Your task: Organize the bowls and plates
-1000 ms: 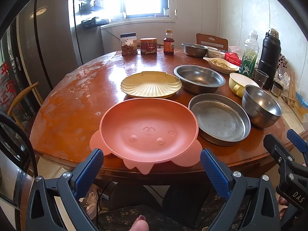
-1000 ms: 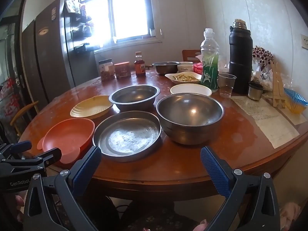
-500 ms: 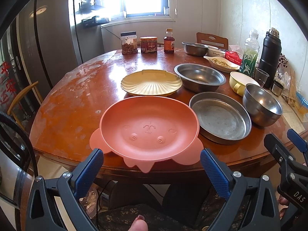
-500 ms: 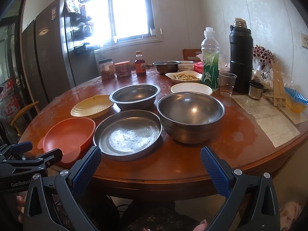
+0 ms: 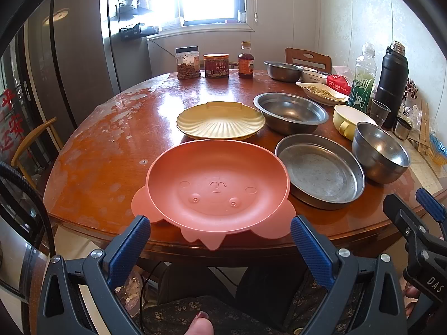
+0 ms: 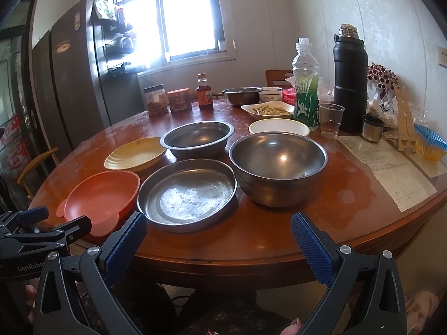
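A matte pink plastic plate [image 5: 218, 189], oval with a moulded animal face and small ear-like tabs, lies at the near edge of the round wooden table [image 5: 97, 156], its near tabs jutting past the rim. Just to its right sits a flat round steel pan [image 5: 320, 171] with a dull, scuffed floor; the 2 look to be touching or nearly so. Right of the pan stands a deep, shiny steel bowl [image 6: 278, 169]. Behind the pink plate lies a pale yellow shell-shaped plate [image 5: 220, 120] with ribbed grooves, and right of that a wide, shallow steel basin [image 5: 290, 111]. A cream bowl [image 6: 279, 127] sits just behind the deep steel bowl.

The left tool [image 5: 220, 237] hovers short of the pink plate's near edge, its 2 blue ribbed pads spread wide apart and holding nothing. The right tool [image 6: 219, 236] hangs off the near rim of the table in front of the pan and deep bowl, likewise gaping and empty.

Farther back stand 2 jars [image 5: 187, 62], a sauce bottle [image 5: 245, 60], a green-labelled plastic bottle [image 6: 306, 83], a tall black flask [image 6: 350, 78] and a clear cup [image 6: 331, 120]. The tabletop is glossy red-brown with worn, pale patches on the left.
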`<state>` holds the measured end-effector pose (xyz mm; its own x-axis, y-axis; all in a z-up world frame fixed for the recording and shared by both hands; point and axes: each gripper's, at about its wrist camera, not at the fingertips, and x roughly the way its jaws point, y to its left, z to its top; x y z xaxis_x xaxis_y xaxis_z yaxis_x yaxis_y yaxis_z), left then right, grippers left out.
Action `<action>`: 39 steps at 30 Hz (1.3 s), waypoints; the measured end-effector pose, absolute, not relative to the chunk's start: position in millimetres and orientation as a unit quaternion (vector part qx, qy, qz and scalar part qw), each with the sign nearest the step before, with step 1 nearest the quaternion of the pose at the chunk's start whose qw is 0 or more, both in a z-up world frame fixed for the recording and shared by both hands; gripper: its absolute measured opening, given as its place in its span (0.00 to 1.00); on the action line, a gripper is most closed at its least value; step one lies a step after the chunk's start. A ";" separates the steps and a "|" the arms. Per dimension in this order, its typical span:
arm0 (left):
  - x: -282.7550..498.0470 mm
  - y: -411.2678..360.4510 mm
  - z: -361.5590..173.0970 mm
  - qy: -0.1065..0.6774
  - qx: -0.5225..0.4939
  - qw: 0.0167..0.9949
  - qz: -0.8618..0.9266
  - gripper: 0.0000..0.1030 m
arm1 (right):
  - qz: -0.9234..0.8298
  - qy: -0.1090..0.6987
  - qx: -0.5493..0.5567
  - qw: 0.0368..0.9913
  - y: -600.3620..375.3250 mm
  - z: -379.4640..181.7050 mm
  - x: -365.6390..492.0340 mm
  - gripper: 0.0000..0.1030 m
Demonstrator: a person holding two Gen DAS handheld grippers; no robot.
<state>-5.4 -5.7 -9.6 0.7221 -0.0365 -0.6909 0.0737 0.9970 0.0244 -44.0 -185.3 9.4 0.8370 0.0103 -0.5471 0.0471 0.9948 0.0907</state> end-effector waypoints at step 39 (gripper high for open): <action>28.3 76.8 -11.8 0.388 -0.050 0.920 0.006 0.98 | 0.114 0.359 0.078 0.923 -126.4 4.3 -12.4 1.00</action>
<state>28.3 76.8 -11.8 0.6985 -0.0276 -0.7151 -0.0497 0.9950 -0.0870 -12.4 -126.4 4.3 0.7158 0.2658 -0.6458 -0.1533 0.9620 0.2261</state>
